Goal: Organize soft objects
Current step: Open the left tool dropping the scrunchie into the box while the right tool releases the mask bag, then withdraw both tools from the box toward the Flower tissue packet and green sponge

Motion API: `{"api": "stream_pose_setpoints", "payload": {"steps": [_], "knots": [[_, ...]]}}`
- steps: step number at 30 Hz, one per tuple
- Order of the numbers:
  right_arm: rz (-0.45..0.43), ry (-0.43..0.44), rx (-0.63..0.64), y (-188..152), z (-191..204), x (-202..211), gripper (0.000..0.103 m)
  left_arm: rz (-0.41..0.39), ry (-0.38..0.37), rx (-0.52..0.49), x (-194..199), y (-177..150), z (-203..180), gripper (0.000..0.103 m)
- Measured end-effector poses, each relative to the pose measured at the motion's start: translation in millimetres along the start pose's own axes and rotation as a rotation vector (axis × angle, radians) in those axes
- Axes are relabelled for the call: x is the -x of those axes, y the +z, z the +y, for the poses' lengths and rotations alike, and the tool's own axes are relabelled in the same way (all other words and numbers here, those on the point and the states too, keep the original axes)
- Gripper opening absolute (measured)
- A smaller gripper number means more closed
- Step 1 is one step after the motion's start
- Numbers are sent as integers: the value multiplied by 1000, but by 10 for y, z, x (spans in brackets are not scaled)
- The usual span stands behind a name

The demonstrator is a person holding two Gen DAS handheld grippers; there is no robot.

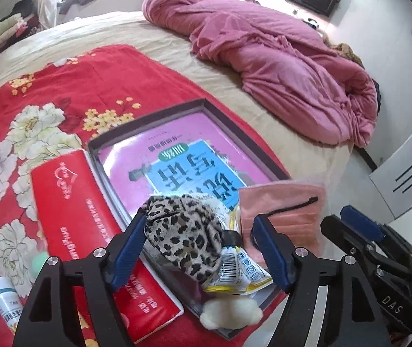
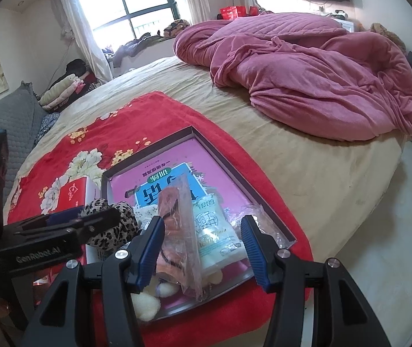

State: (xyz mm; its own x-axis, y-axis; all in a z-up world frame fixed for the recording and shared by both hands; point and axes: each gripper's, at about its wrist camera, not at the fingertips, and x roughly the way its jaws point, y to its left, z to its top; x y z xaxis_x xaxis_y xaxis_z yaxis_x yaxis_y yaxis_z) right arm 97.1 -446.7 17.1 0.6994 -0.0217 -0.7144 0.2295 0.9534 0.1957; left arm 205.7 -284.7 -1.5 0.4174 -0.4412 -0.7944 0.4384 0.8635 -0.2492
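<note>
Between the spread jaws of the left gripper (image 1: 198,248), nearer than the equally open right gripper (image 2: 201,250), lies the leopard-print fabric bundle (image 1: 182,237), inside the shallow grey tray (image 1: 148,115).

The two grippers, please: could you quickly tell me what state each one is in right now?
Left gripper: open, fingers either side of the leopard-print plush, not clamped.
Right gripper: open, around the clear bag, not gripping.
</note>
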Motion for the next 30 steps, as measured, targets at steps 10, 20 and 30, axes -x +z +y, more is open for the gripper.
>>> {"api": "stream_pose_setpoints", "payload": {"steps": [10, 20, 30], "knots": [[-8, -3, 15, 13, 67, 92, 60, -55, 18, 34, 346, -2, 188, 77], [-35, -2, 54, 28, 265, 285, 63, -63, 68, 27, 667, -166, 315, 77], [-53, 18, 122, 14, 619, 469, 68, -93, 102, 22, 1045, -332, 428, 78]]}}
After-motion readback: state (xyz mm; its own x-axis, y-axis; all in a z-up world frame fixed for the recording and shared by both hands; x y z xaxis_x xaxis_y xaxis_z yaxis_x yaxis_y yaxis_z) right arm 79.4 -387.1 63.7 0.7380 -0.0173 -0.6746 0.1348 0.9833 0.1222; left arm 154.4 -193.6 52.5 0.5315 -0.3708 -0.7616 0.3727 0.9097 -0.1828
